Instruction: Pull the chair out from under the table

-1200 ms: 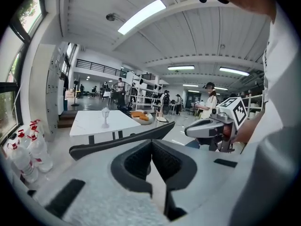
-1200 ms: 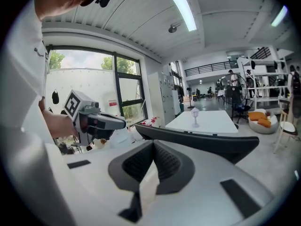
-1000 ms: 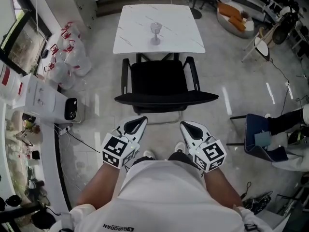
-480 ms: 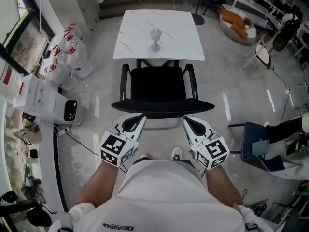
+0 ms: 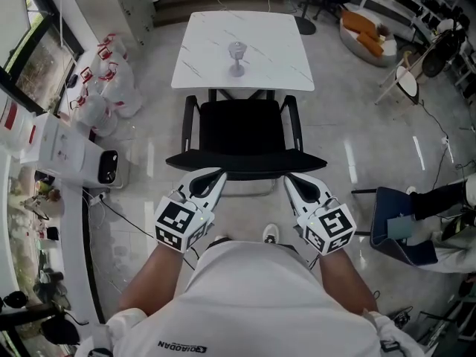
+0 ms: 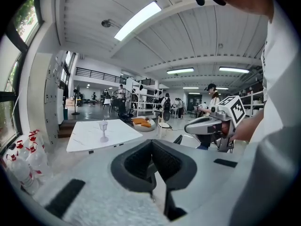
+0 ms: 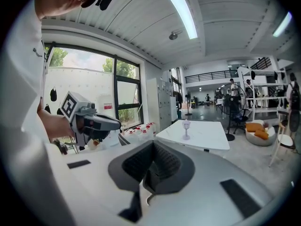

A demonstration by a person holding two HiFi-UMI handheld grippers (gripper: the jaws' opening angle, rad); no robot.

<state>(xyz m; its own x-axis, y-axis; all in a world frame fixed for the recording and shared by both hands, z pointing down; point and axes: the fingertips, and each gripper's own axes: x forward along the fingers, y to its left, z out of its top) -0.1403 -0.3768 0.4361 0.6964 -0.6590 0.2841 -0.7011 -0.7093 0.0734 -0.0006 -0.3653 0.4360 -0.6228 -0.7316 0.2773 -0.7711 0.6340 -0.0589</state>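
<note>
In the head view a black chair (image 5: 245, 136) with armrests stands with its seat pushed against the near edge of a white marble table (image 5: 268, 47). A clear goblet (image 5: 236, 58) is on the table. My left gripper (image 5: 216, 175) and right gripper (image 5: 291, 180) are side by side just behind the chair's backrest top (image 5: 245, 161), one near each end. Whether they touch it I cannot tell. In the left gripper view the left gripper (image 6: 152, 149) is shut with nothing in its jaws. The right gripper (image 7: 153, 147) is shut and empty in its own view.
White bags with red handles (image 5: 104, 80) and a white box unit (image 5: 74, 155) stand at the left. A blue chair (image 5: 401, 222) and a seated person (image 5: 454, 199) are at the right. An orange-cushioned seat (image 5: 368, 24) sits far right. Shiny floor surrounds the chair.
Both grippers have moved forward and closed the gap to the chair's backrest. The chair and table have not shifted relative to each other.
</note>
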